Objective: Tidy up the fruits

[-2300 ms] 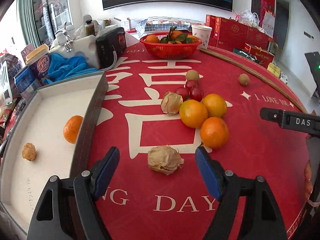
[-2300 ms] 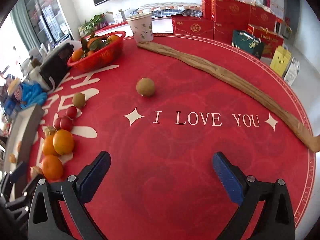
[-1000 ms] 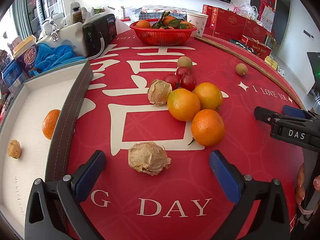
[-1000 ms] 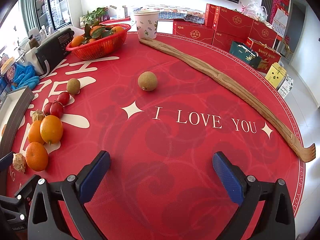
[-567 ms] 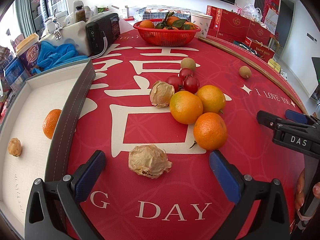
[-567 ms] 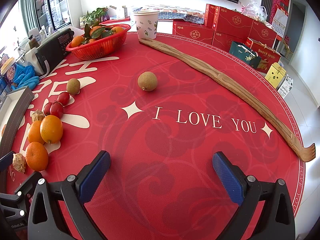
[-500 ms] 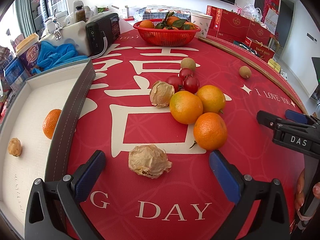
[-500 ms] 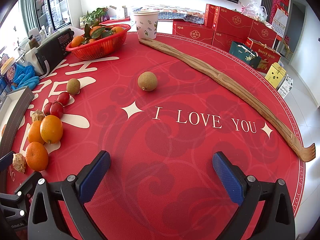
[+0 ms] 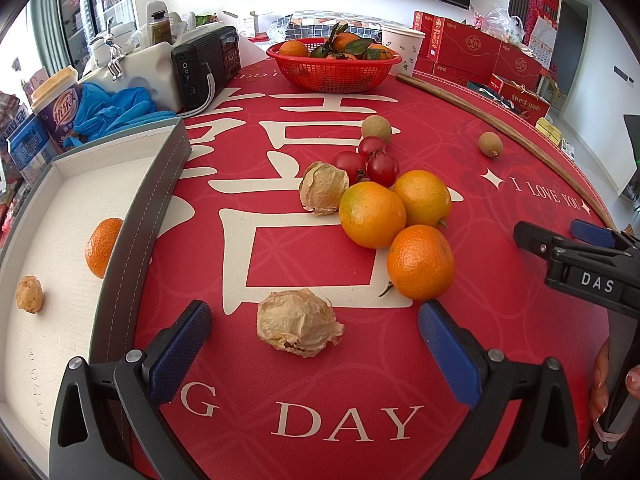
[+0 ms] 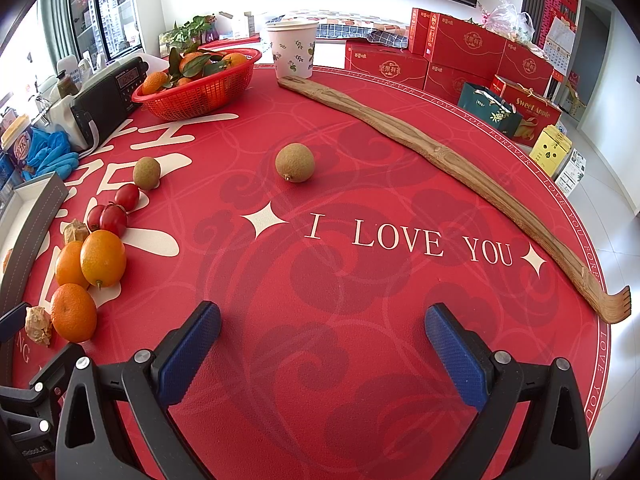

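Left gripper (image 9: 314, 338) jaws spread wide, empty, straddling the papery tan husked fruit (image 9: 299, 322) on the red printed tablecloth (image 9: 320, 420); the framing suggests this is the next pick. White-lined grey-walled tray (image 9: 158, 200) just to its left already holds a small orange mandarin (image 9: 102, 246) and a tan husked berry (image 9: 29, 294), likely the sorting destination. Right gripper (image 10: 322, 350) also wide and empty, over bare cloth, well apart from the round brown-green fruit (image 10: 295, 162).

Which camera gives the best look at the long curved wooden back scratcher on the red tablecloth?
The right wrist view: the long curved wooden back scratcher shows whole there, from its handle by the paper cup to its clawed tip. The left wrist view catches only a thin, distant stretch of it.
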Demonstrator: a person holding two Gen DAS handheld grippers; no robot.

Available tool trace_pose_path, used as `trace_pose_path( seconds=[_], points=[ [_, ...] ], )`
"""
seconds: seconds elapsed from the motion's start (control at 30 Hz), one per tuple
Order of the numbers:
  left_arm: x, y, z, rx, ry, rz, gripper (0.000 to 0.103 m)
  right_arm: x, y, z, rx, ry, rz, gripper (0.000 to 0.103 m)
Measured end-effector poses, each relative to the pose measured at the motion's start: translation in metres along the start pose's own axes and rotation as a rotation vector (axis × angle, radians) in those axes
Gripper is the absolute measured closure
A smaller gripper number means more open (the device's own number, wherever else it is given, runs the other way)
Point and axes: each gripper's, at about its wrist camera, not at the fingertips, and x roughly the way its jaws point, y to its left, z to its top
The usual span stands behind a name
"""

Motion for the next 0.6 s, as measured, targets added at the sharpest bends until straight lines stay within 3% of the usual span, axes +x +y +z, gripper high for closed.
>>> trace_pose_path(
  seconds=[0.6],
  points=[
    [0.0019,0.0006,0.0026,-0.014,0.0,0.007,0.0,-0.0003,0.0,-0.0002,0.0,-0.001,0.0,0.0]
  ],
)
